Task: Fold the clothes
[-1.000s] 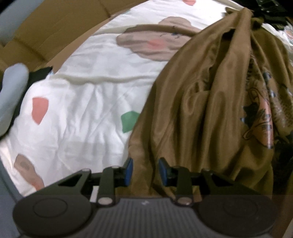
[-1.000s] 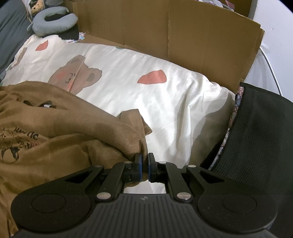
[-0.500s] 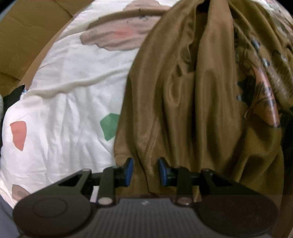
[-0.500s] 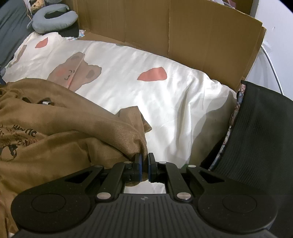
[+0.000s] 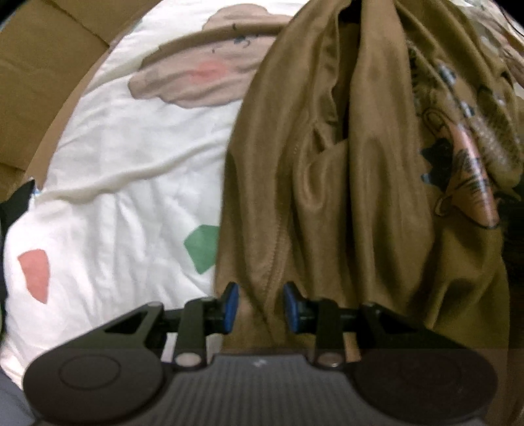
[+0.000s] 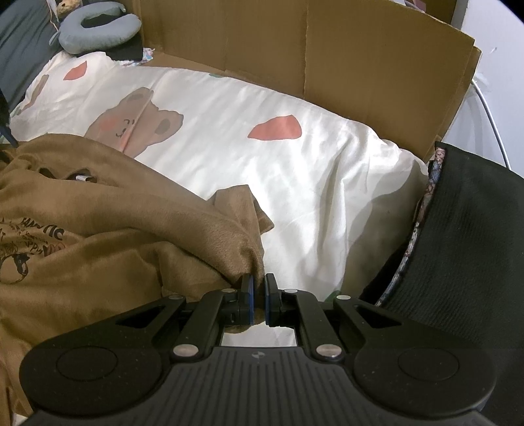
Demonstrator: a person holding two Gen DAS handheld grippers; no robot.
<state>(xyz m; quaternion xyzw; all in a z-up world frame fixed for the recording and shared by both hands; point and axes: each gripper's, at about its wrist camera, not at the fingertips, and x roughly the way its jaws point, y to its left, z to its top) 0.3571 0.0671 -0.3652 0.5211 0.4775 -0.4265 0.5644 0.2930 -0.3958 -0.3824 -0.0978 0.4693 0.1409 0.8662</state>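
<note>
The brown T-shirt (image 5: 344, 183) lies crumpled on a white bed sheet (image 5: 131, 183) that has a bear drawing and small red and green shapes on it. In the left wrist view the shirt covers the right half of the picture, with deep folds running away from the camera and a printed graphic (image 5: 465, 170) on its right part. The left gripper (image 5: 258, 303) has its jaws apart, and a fold of the shirt with a stitched hem runs between the two blue pads (image 5: 231, 303); the cloth does not look pressed by them. In the right wrist view the shirt lies on the left side of the sheet (image 6: 294, 170), and its print with dark letters (image 6: 29, 242) faces up near the left edge. The right gripper (image 6: 258, 300) has its jaws nearly together, and they pinch a corner of the shirt (image 6: 131, 236) between the blue pads (image 6: 249, 298); a small piece of brown cloth shows just under them. Behind the sheet stands a wall of brown cardboard (image 6: 327, 49). A grey neck pillow (image 6: 98, 29) lies at the far left corner, well apart from the shirt. On the right side there is a dark knitted cloth (image 6: 475, 236) with a patterned edge, just beside the sheet.
</note>
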